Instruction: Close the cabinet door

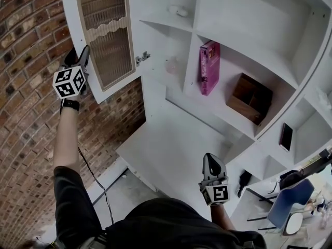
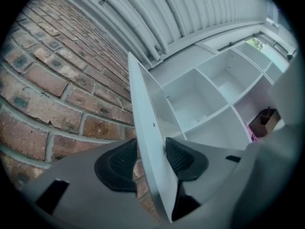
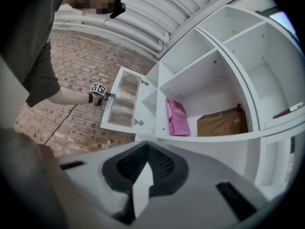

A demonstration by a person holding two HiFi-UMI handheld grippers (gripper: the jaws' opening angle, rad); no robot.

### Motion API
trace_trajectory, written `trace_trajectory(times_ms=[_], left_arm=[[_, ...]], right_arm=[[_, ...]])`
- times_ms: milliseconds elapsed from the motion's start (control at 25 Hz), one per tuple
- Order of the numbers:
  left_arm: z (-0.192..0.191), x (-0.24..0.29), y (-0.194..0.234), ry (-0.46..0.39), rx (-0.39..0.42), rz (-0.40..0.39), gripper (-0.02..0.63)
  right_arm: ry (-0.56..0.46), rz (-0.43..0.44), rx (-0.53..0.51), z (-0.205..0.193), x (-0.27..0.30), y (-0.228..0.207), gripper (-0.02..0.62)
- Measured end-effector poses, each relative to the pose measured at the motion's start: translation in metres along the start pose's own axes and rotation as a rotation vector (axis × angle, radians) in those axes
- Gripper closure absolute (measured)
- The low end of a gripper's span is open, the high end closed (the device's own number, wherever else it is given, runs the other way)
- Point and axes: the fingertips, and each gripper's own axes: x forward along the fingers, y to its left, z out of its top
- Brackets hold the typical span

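One big white cabinet (image 1: 244, 30) of open compartments fills the scene, up and ahead of the right tongs (image 1: 213, 162) and off to the right of the left tongs (image 1: 83, 52). A brick wall (image 1: 26, 113) runs behind and to the left of the left tongs.

The cabinet door (image 1: 106, 45) stands swung wide open, out over the brick, hinged on the side farther from the left tongs. Its free edge sits between the left tongs' pads. It is a white frame around a ribbed pane.

By the look of it, the door is stiff and fairly light and should swing freely on its hinges. The painted frame is smooth, so it may slip under a loose pinch. The pane looks breakable, so the hold belongs on the solid frame at the free edge, where leverage is best. A slow push to the right would spare the pane a slam.

A pink box (image 1: 209, 66) and a brown box (image 1: 251, 98) stand on a shelf above the right tongs, well inside the door's path.

The left tongs are clamped on the door's edge, a pad lying against each face. The right tongs are closed on nothing, held low and well apart from the door.
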Motion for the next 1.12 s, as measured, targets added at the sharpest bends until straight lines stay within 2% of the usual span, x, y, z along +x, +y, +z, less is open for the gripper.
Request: trace_trajectory(times_ms=[120, 400, 880, 1120], left_arm=[[0.001, 0.002, -0.002, -0.001, -0.018, -0.007, 0.423], [0.007, -0.007, -0.012, -0.027, -0.044, 0.0, 0.443], [0.031, -0.032, -0.069, -0.075, -0.007, -0.035, 0.485], [0.044, -0.036, -0.108, -0.09, 0.028, -0.07, 0.492]], right_arm=[[0.0, -0.019, 0.03, 0.001, -0.002, -0.003, 0.594], [-0.003, -0.012, 0.014, -0.002, -0.007, -0.005, 0.594], [-0.01, 0.015, 0.051, 0.0, -0.011, 0.006, 0.594], [-0.011, 0.006, 0.031, 0.001, -0.021, 0.003, 0.594]])
